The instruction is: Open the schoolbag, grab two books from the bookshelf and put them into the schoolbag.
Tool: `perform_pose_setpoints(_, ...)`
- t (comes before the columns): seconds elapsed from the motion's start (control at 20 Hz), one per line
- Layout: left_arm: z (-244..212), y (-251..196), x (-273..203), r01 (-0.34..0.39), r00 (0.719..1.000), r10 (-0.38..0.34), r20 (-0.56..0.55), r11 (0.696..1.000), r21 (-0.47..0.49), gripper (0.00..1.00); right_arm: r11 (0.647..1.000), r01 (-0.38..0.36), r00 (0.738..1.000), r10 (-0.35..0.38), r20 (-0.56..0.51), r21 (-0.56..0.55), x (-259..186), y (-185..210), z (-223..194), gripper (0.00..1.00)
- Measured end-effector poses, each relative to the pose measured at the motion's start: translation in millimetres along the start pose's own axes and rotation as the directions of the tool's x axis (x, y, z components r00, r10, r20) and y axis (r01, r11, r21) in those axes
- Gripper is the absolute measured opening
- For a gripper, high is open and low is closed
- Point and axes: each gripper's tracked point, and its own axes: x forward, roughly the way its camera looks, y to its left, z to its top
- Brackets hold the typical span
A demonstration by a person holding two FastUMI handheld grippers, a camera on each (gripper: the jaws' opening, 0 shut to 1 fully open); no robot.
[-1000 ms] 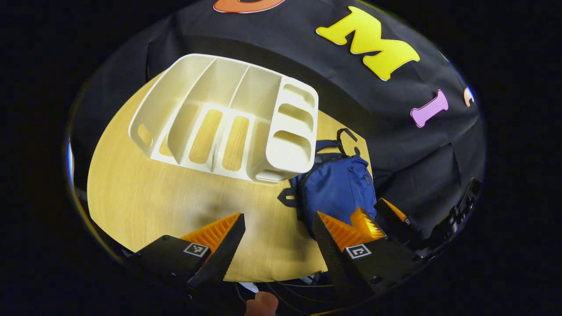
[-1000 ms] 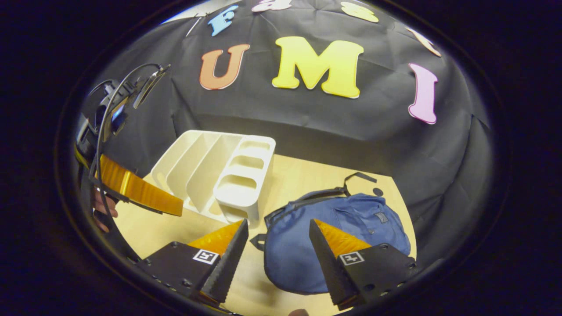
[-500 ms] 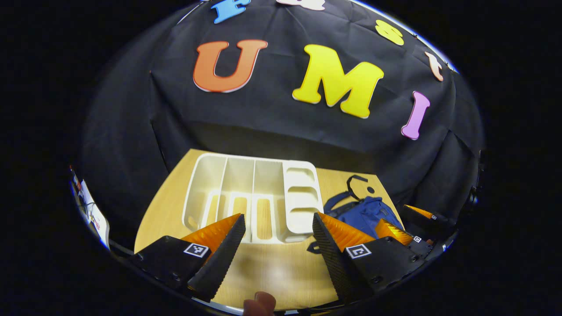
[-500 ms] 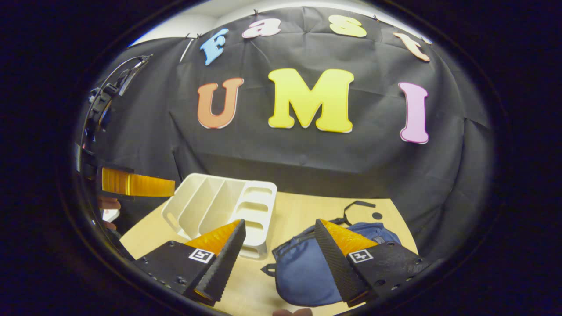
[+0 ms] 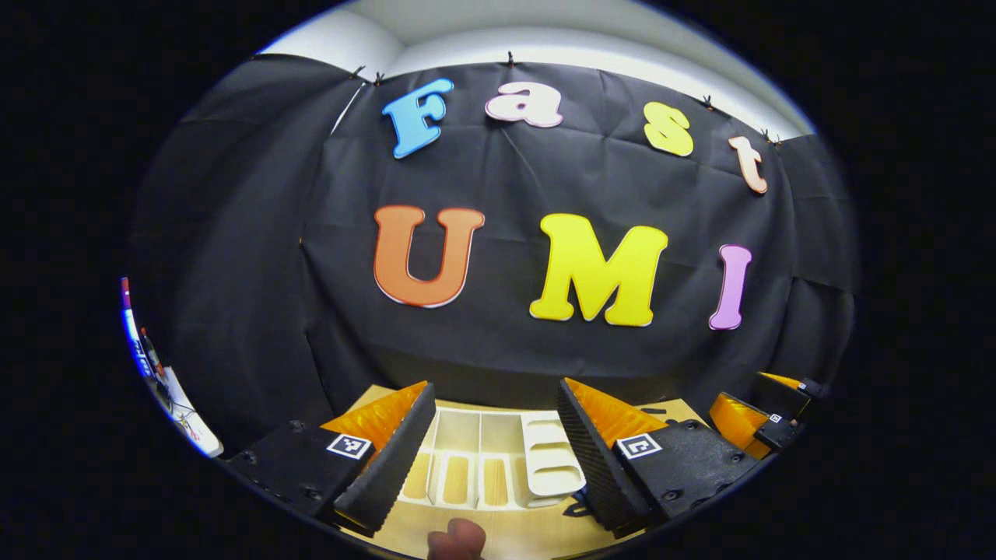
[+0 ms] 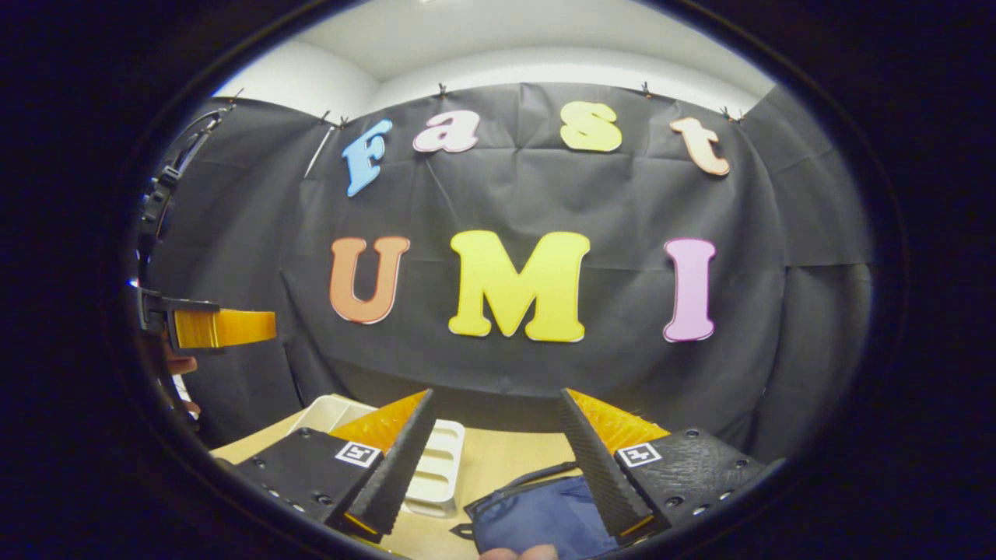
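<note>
Both grippers lifted and gaping above the table

Now the left gripper [image 5: 494, 435] is hovering with its two fingers spread wide and nothing sitting between them. Through that gap, in the left gripper view, the white plastic slotted bookshelf [image 5: 498, 467] is lying on the pale wooden table [image 5: 513, 538], its dividers and its rounded end pockets standing vacant, with bare wood showing through the floor slots. A fingertip [image 5: 457, 540] is poking in at the bottom edge of that view. Off to the right side of it, the right gripper [image 5: 759, 408] is showing near the table's far corner.

Likewise, in the right gripper view, the right gripper [image 6: 494, 435] is holding its fingers far apart and gripping nothing. Just below and between them, the blue fabric schoolbag [image 6: 537, 521] is resting on the table [image 6: 506, 459], a dark strap running along its upper edge; whether its zip is undone cannot be told. The bookshelf [image 6: 436, 467] is sitting just beside the bag, to its left, with a strip of bare wood between the two. At the left rim of this view the left gripper [image 6: 222, 328] is hanging well above the table, level with the cloth wall.
</note>
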Motion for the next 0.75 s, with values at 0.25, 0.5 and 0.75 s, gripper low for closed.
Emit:
perform_pose_setpoints(0.25,2,0,-14,-0.006,0.999,0.006,0.036,1.0,0.006,0.98,1.0,0.014,0.999,-0.014,0.035,0.01,-14,0,9,0.94)
perform_pose_setpoints(0.5,2,-6,-22,0.0,0.999,-0.003,0.053,0.999,0.05,0.98,1.0,0.012,0.999,-0.013,0.03,0.028,-18,-3,4,0.94)
perform_pose_setpoints(0.75,4,-13,-26,-0.006,0.997,0.002,0.073,0.998,0.056,0.98,0.999,0.027,0.998,-0.028,0.052,0.02,-21,-15,12,0.94)
